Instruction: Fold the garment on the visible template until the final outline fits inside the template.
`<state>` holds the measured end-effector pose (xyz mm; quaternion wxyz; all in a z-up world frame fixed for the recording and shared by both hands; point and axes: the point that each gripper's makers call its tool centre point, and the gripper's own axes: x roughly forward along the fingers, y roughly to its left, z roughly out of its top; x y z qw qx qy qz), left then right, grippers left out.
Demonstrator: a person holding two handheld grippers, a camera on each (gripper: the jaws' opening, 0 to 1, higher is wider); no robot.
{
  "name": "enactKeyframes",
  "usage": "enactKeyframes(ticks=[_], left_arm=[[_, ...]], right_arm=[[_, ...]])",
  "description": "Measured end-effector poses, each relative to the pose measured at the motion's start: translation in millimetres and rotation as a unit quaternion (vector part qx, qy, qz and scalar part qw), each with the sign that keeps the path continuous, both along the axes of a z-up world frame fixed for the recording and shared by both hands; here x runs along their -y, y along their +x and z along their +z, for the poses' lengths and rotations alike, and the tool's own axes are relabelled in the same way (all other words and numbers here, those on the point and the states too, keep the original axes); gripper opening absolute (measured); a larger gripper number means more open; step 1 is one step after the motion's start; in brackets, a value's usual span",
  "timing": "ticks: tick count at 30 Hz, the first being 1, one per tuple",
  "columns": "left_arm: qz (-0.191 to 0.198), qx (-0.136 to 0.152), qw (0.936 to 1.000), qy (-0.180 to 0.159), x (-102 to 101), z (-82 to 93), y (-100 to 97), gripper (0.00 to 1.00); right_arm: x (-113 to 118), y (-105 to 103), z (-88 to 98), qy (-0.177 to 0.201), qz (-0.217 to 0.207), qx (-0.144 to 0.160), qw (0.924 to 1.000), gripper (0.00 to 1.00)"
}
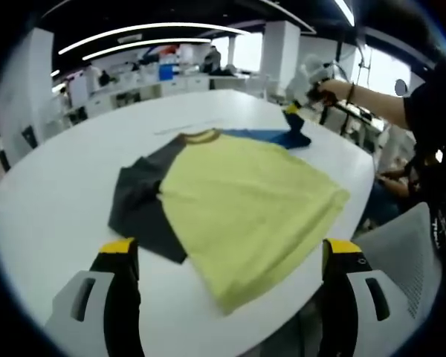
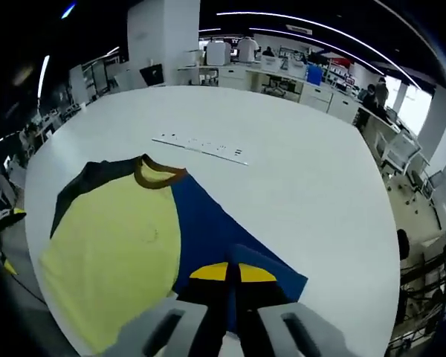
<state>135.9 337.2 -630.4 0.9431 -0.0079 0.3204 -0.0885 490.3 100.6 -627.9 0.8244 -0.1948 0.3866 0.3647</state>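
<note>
Closed on the blue sleeve (image 2: 238, 245), the right gripper (image 2: 233, 274) pinches its edge; the left gripper (image 1: 230, 256) is held wide above the limp, light garment (image 1: 241, 204), spread on the white table (image 1: 52, 216); hems are judged best gripped.

R tongs (image 2: 233, 274) apparently clamped on shirt's blue sleeve (image 2: 230, 234).

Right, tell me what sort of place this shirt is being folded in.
Most likely an open-plan office or lab. The shirt lies on a big white table, rows of white desks with equipment run along the back, long strip lights cross the dark ceiling, and a mesh office chair stands at the table edge.
</note>
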Motion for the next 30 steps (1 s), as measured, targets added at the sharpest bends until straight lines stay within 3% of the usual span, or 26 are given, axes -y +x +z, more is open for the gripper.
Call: enactKeyframes(ticks=[14,22,30], left_arm=[[0.004,0.002,1.0000,-0.001,-3,-0.4,-1.5,0.99],[0.001,0.002,1.0000,-0.005,-1,-0.1,-0.3,0.99],[-0.005,-0.001,1.0000,-0.006,2,-2.0,-0.4,0.99]], right_arm=[[-41,-12,16.5,0.026,0.024,0.002,0.9994,0.00],[-68,-29,11.0,0.018,0.054,-0.003,0.9984,0.00],[-95,-43,16.6,0.031,0.076,-0.005,0.9967,0.00]])
